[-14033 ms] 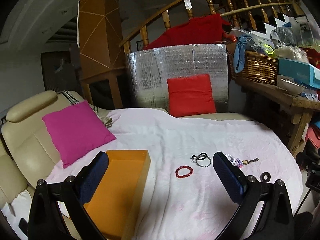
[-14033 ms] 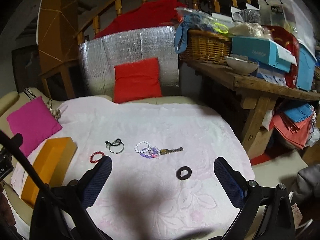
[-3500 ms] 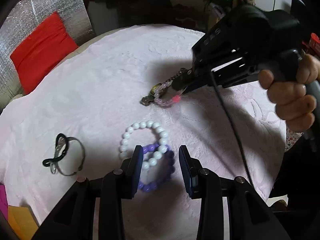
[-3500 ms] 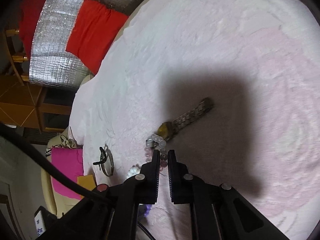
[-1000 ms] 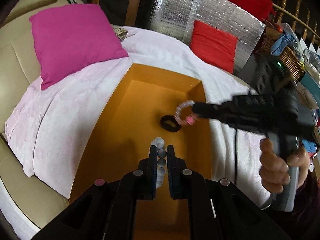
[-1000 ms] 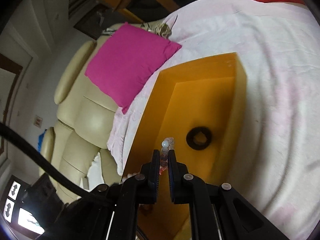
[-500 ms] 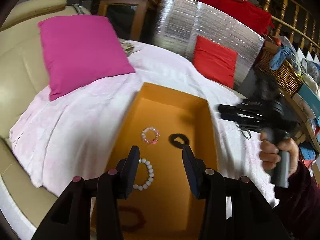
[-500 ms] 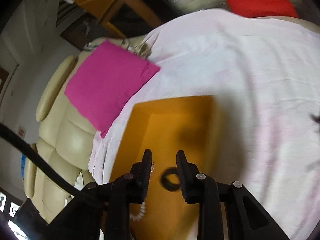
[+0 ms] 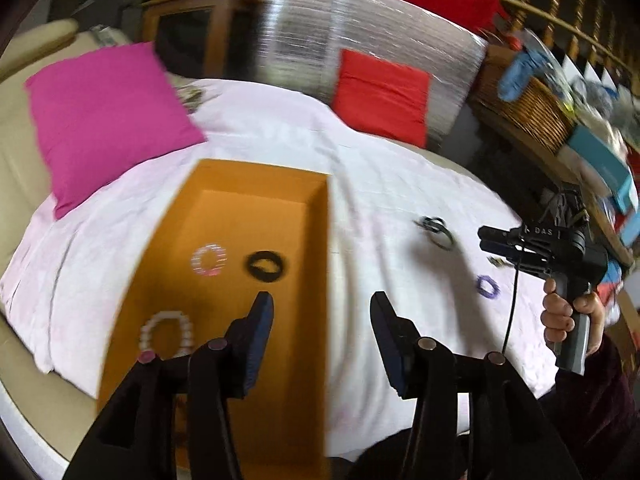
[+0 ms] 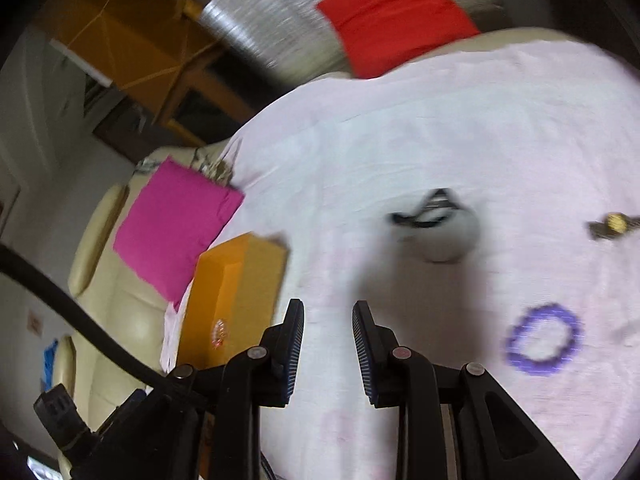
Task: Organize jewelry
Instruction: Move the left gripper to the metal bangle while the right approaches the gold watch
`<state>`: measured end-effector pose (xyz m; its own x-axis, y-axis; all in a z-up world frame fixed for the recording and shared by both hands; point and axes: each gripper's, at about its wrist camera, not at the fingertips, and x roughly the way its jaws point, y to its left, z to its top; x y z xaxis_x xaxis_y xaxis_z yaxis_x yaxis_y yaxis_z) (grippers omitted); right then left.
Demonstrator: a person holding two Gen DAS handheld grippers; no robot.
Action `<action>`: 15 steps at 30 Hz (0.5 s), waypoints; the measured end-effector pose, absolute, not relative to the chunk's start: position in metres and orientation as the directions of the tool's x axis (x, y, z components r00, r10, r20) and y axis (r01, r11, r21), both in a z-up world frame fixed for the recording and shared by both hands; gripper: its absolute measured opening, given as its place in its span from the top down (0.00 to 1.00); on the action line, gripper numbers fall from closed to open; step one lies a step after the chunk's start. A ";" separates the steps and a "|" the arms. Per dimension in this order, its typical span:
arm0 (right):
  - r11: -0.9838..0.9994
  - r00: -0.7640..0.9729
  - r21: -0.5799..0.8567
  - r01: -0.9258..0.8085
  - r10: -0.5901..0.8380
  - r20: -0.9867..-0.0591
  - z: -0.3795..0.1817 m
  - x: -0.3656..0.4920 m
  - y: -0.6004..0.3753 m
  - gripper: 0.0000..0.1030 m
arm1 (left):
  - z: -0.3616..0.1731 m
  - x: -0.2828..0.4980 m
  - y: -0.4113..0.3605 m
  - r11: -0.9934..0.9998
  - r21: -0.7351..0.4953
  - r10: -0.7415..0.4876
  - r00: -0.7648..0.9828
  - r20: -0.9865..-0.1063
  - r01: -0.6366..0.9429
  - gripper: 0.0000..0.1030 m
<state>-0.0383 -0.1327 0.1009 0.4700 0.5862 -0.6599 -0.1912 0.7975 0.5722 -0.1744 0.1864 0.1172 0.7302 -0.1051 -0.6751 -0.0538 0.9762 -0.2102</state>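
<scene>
Three pieces already lie in the orange box (image 9: 256,312), and three are left out on the pink cloth (image 9: 380,168) that covers the table, so the sorting looks about half done. The cloth gives a soft, pale ground on which small dark pieces stand out. The box sits open-topped toward the cloth's left side, near the magenta cushion (image 9: 104,120), probably so that either hand can drop things in from above.

Inside it, a white bead bracelet (image 9: 168,330) rests near the left wall, with a pale pink bracelet (image 9: 209,260) and a black ring (image 9: 264,266) side by side farther in, all apart from one another.

The left gripper (image 9: 322,318) hangs over the box's right wall; its jaws are opening, already fairly wide, with nothing between them. The right gripper (image 10: 328,344), held in the person's hand (image 9: 568,320), points down at the cloth beyond the box; its jaws stand narrowly parted and empty, which suits thin pieces.

Ahead of it lie a black and silver bangle (image 10: 434,216) and, off to its right, a purple bead bracelet (image 10: 544,340). A gold watch (image 10: 614,224) sits near the far right edge. My guess is that the bangle or the purple bracelet is the next pick.
</scene>
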 end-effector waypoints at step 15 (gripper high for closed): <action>0.711 0.545 0.695 0.106 0.543 -0.639 0.091 -0.020 -0.306 0.72 | 0.114 -0.109 0.077 0.987 -0.157 -0.134 0.659 -0.740 0.023 0.41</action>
